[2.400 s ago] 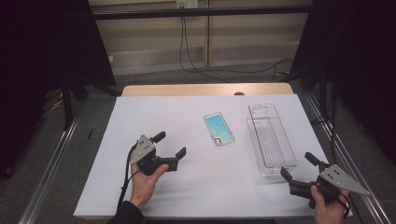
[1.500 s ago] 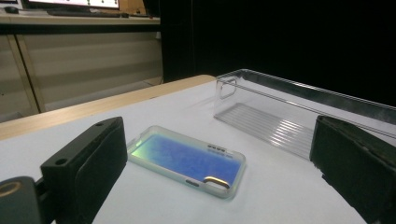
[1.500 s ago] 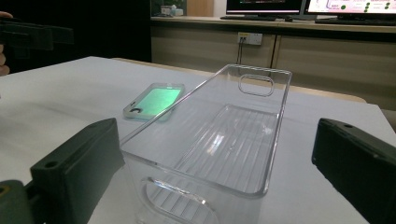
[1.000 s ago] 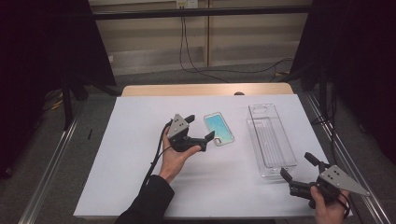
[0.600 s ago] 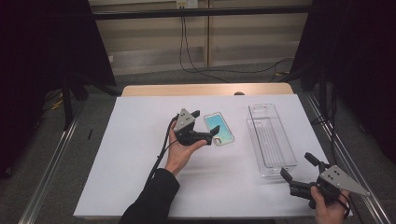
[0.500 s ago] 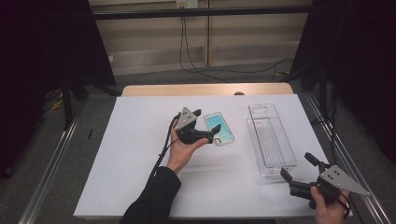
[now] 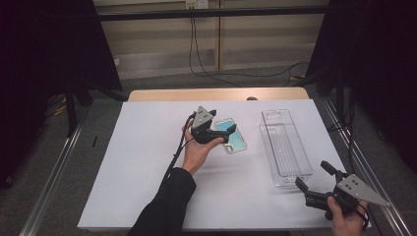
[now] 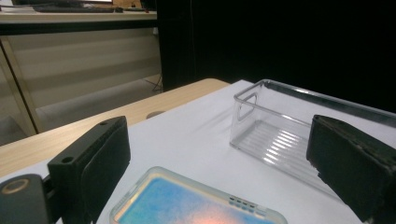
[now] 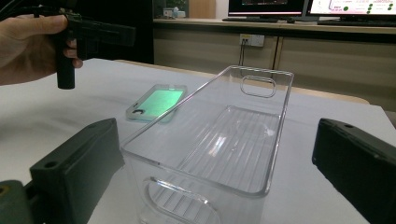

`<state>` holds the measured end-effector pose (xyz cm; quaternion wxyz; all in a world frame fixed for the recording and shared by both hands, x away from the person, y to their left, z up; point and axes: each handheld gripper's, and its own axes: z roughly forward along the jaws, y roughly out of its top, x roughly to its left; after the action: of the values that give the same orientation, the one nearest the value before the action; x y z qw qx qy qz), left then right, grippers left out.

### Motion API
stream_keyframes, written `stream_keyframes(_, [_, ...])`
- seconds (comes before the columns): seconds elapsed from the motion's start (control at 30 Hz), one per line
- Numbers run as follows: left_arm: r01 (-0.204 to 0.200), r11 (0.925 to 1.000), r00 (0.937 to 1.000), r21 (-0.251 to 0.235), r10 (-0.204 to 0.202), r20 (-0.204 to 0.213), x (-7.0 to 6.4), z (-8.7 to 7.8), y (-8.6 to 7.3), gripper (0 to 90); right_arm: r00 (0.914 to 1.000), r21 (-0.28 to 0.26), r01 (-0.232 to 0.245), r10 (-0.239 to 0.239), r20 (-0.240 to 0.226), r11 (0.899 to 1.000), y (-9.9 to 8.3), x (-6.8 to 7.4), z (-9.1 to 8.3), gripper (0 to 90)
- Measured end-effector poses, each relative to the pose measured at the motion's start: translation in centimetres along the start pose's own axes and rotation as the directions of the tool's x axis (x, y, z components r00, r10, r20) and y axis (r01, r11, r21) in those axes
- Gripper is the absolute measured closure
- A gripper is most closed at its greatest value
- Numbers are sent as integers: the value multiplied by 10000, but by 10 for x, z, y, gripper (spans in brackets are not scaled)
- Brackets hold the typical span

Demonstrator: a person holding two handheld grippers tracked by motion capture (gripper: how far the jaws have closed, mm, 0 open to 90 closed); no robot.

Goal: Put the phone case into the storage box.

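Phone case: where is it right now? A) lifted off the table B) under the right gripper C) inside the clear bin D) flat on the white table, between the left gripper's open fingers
D: the phone case lies flat on the table, the left gripper open astride it, the clear bin beside it empty.

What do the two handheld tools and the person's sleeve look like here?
Both the left tool and right tool are black, with two blocky jaws and a grey three-cornered plate on top. A black cable trails from the left one. The left sleeve is dark.

Black grippers, grey three-cornered top plates, black trailing cable; dark sleeve (image 7: 164,206) on left arm.
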<state>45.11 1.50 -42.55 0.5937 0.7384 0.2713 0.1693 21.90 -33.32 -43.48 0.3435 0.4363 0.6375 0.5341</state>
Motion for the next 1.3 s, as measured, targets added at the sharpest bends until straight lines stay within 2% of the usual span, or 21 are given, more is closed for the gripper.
stream_keyframes(0.23, [271, 9995, 9996, -172, -270, 41, 0, 6, 0, 86, 10000, -23, -21, 21, 3, 10000, 0, 1, -1, 4])
stream_keyframes(0.33, [240, 9994, 9997, -247, -241, -43, 1, 10, 1, 140, 10000, -55, -57, 57, -12, 10000, 0, 0, -1, 4])
stream_keyframes(0.37, [306, 9991, 9995, -307, -308, -80, 2, 12, 1, 147, 10000, -48, -58, 58, -14, 10000, 0, 0, -1, 4])
stream_keyframes(0.4, [539, 9979, 9985, -362, -540, -20, 2, 14, 1, 153, 10000, -25, -46, 46, -16, 10000, 0, 0, -1, 4])
stream_keyframes(0.5, [346, 9992, 9994, -175, -345, 60, 2, 19, 1, 198, 10000, -30, -41, 41, -20, 10000, 0, 0, -1, 4])
stream_keyframes(0.6, [460, 9989, 9988, -110, -458, 144, 2, 23, 0, 253, 10000, -32, -29, 29, -17, 10000, 0, 0, -1, 3])
stream_keyframes(0.67, [236, 9997, 9996, 6, -236, 121, 3, 25, 1, 308, 10000, -35, -37, 37, -24, 10000, 0, 0, -1, 4])
stream_keyframes(0.83, [71, 9999, 9997, 103, -74, 246, 6, 31, 2, 456, 10000, -35, -30, 29, -29, 10000, 0, 0, -1, 4])
stream_keyframes(0.97, [-68, 9993, 9980, 365, 45, 630, 7, 38, 0, 567, 10000, -34, 12, -12, -56, 10000, 0, 0, -1, 4])
stream_keyframes(1.0, [-184, 9990, 9977, 415, 157, 654, 7, 39, 0, 650, 10000, -34, -4, 4, -54, 10000, 0, 0, -1, 4])
stream_keyframes(1.03, [-181, 9989, 9974, 430, 151, 708, 7, 41, -1, 650, 10000, -34, -4, 4, -54, 10000, 0, 0, -1, 4])
stream_keyframes(1.1, [-115, 9986, 9959, 514, 69, 900, 7, 43, -2, 709, 10000, -32, -7, 7, -44, 10000, 0, 0, -1, 4])
stream_keyframes(1.17, [-234, 9978, 9952, 625, 173, 962, 6, 46, -3, 751, 10000, -27, 22, -23, -56, 10000, 0, 0, -1, 4])
stream_keyframes(1.3, [-73, 9973, 9940, 736, -8, 1092, 6, 48, -2, 820, 10000, -27, 19, -19, -66, 10000, 0, 0, -1, 4])
